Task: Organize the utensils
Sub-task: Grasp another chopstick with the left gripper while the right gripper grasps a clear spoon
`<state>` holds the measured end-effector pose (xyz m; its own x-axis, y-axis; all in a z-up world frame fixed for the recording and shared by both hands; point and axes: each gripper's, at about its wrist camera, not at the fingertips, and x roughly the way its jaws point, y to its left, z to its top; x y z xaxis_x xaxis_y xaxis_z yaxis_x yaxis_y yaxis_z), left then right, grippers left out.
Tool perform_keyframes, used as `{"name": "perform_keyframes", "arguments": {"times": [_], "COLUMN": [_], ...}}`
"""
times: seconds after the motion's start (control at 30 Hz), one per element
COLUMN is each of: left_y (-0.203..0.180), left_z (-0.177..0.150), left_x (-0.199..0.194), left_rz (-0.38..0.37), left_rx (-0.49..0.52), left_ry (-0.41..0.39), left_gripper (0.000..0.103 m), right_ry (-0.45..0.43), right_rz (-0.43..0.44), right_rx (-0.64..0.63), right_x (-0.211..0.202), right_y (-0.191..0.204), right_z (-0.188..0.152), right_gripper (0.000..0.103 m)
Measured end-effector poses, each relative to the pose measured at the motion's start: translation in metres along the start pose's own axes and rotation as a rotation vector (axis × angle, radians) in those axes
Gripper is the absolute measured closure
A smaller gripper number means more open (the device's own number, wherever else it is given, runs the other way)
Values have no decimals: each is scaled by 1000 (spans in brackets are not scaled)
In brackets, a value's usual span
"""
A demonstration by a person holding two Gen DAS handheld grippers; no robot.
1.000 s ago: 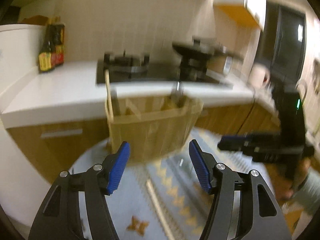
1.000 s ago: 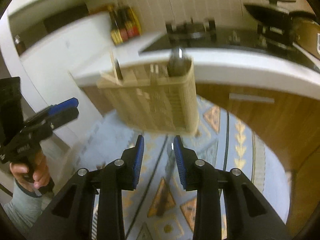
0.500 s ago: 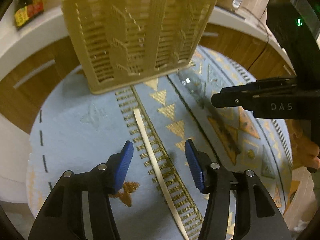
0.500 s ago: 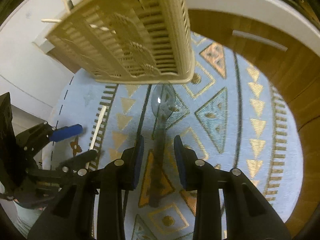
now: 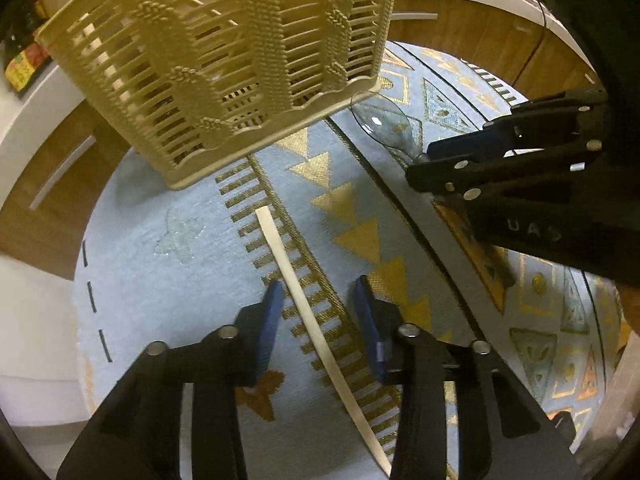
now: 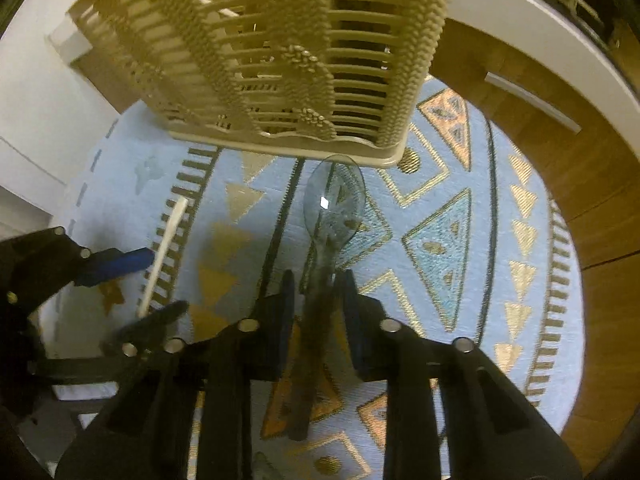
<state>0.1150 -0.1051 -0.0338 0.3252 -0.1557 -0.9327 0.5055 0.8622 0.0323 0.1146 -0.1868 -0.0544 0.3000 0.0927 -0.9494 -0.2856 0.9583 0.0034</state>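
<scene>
A beige slotted utensil basket (image 5: 224, 60) stands on a round blue patterned mat (image 5: 152, 264); it also fills the top of the right wrist view (image 6: 288, 52). A pale chopstick (image 5: 316, 328) lies on the mat between the open fingers of my left gripper (image 5: 318, 294), untouched. A clear spoon (image 6: 334, 204) with a dark handle lies in front of the basket; its handle runs between the open fingers of my right gripper (image 6: 316, 284). The spoon's bowl shows in the left wrist view (image 5: 382, 124), next to the right gripper (image 5: 500, 160). The left gripper shows at the right wrist view's left edge (image 6: 120, 280).
Wooden cabinet fronts (image 6: 560, 140) under a white counter edge (image 6: 540, 40) curve around the mat's far side. Sauce bottles (image 5: 20, 64) stand on the counter at far left. White floor or wall (image 6: 36, 120) lies to the left of the mat.
Both grippers have come down closer to the mat. The chopstick now lies between the left fingers and the spoon handle between the right fingers. Both stay open.
</scene>
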Motion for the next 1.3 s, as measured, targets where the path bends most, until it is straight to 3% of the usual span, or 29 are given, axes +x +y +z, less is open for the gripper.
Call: {"name": "perform_keyframes", "arguments": {"times": [0.07, 0.1, 0.23, 0.67, 0.77, 0.83, 0.9, 1.13, 1.17, 1.2, 1.3], "left_y": [-3, -4, -4, 44, 54, 60, 63, 38, 35, 33, 24], "left_z": [2, 2, -1, -35, -43, -45, -42, -27, -26, -26, -33], "left_x": [1, 0, -2, -20, -19, -20, -20, -12, -11, -12, -16], "left_rz": [13, 16, 19, -3, -18, -47, -73, -27, -19, -13, 37], "left_rx": [11, 13, 5, -86, -84, -90, -82, 45, 50, 54, 70], "left_ry": [9, 11, 4, 14, 20, 42, 60, 140, 138, 132, 98], "left_gripper": [86, 97, 99, 99, 96, 90, 85, 75, 80, 97, 99], "right_ry": [-1, 0, -8, 29, 44, 60, 78, 114, 113, 111, 89], "right_rz": [-11, -13, -18, 10, 25, 40, 46, 0, -9, -11, -8], "right_rx": [-16, -20, -47, -35, -37, -28, -38, -125, -137, -139, -146], "right_x": [0, 0, 0, -8, -8, -8, -8, -1, -1, 0, -1], "right_y": [4, 7, 16, -4, -5, -10, -16, -11, -10, -9, -5], "right_z": [-2, -3, -10, -39, -39, -39, -33, -20, -20, -20, -22], "right_gripper": [92, 93, 93, 93, 92, 92, 92, 92, 92, 92, 93]}}
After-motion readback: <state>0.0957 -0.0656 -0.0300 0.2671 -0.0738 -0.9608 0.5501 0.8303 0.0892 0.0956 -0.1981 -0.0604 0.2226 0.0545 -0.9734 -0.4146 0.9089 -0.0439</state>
